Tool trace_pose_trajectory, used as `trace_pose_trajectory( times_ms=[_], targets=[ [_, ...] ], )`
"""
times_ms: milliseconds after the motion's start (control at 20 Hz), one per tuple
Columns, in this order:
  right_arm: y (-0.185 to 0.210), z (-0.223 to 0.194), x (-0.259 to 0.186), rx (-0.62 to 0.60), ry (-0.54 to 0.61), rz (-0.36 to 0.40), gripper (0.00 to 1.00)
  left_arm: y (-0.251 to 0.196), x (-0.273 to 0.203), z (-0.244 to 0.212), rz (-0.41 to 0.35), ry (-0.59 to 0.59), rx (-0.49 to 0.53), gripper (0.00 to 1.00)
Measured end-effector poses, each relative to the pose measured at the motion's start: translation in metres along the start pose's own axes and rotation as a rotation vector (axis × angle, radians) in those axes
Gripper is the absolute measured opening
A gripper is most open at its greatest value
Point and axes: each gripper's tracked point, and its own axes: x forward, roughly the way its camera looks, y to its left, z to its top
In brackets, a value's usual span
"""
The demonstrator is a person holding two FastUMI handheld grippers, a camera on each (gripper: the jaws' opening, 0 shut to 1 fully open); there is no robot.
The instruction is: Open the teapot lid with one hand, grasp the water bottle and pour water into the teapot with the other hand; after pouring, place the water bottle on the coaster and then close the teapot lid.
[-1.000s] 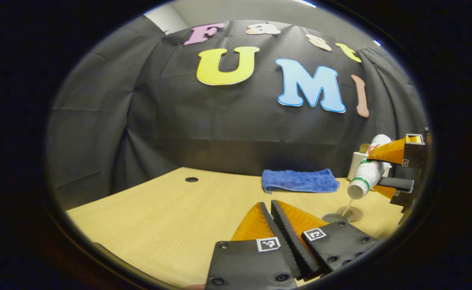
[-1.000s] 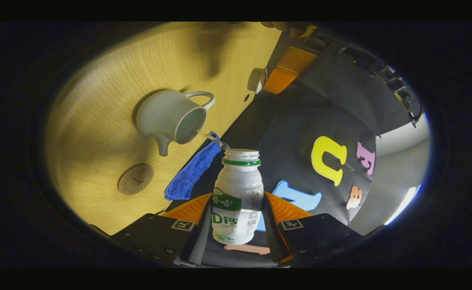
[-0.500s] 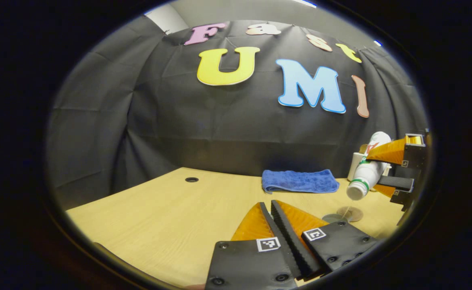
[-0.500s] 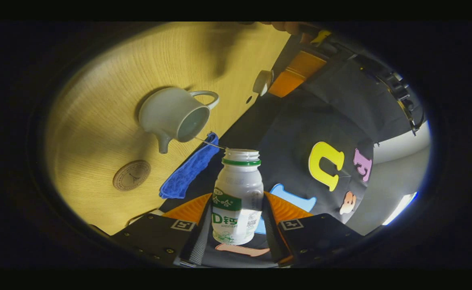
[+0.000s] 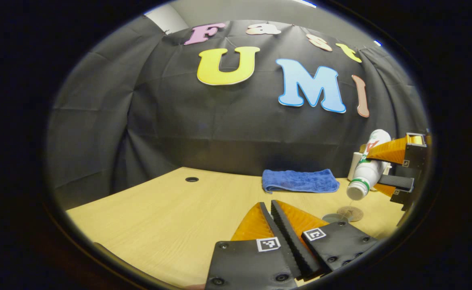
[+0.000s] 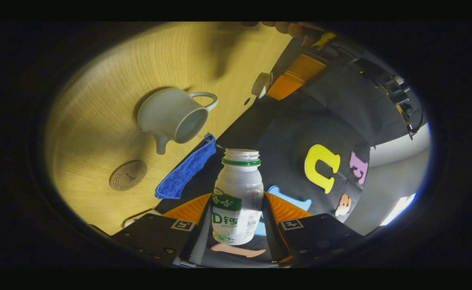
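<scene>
Your right gripper [image 6: 236,225] pinches a small white plastic water bottle with a green band at its neck [image 6: 237,197], one finger pressed on each side of its body. In the left gripper view that bottle [image 5: 366,171] is tilted, mouth down and to the left, held above the table between the right gripper's fingers [image 5: 385,151].

In the right gripper view, the pale ceramic teapot with a looped handle and short spout [image 6: 171,117] sits lidless on the light wooden table [image 6: 98,80], its opening just beyond the bottle's mouth. The round brown coaster [image 6: 127,175] lies on the table near the teapot's spout. A folded blue cloth [image 6: 185,171] lies beside both.

Your left gripper [image 5: 271,206] has its fingers pressed close together. In the right gripper view it shows farther off [image 6: 276,80], with the small round pale teapot lid [image 6: 261,83] at its fingertips; whether both fingers press on the lid, you cannot tell.
</scene>
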Motion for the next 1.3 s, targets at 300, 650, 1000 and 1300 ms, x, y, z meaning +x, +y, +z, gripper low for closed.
trace_pose_trajectory(
  times_ms=[300,650,1000,1300],
  targets=[
    [0.021,0.001,-0.004,0.217,-0.004,0.037,0.62,-0.002,0.0,-0.001,-0.002,0.001,-0.002,0.08],
    [0.04,0.005,-0.013,0.488,0.042,0.051,0.62,-0.008,0.0,0.0,-0.025,0.001,-0.011,0.08],
    [0.029,-0.011,-0.012,0.699,0.096,0.015,0.62,-0.024,0.002,0.001,-0.063,-0.009,0.002,0.09],
    [0.032,-0.03,-0.02,0.755,0.128,-0.019,0.62,-0.063,0.002,0.004,-0.121,-0.015,0.036,0.08]
  ],
)
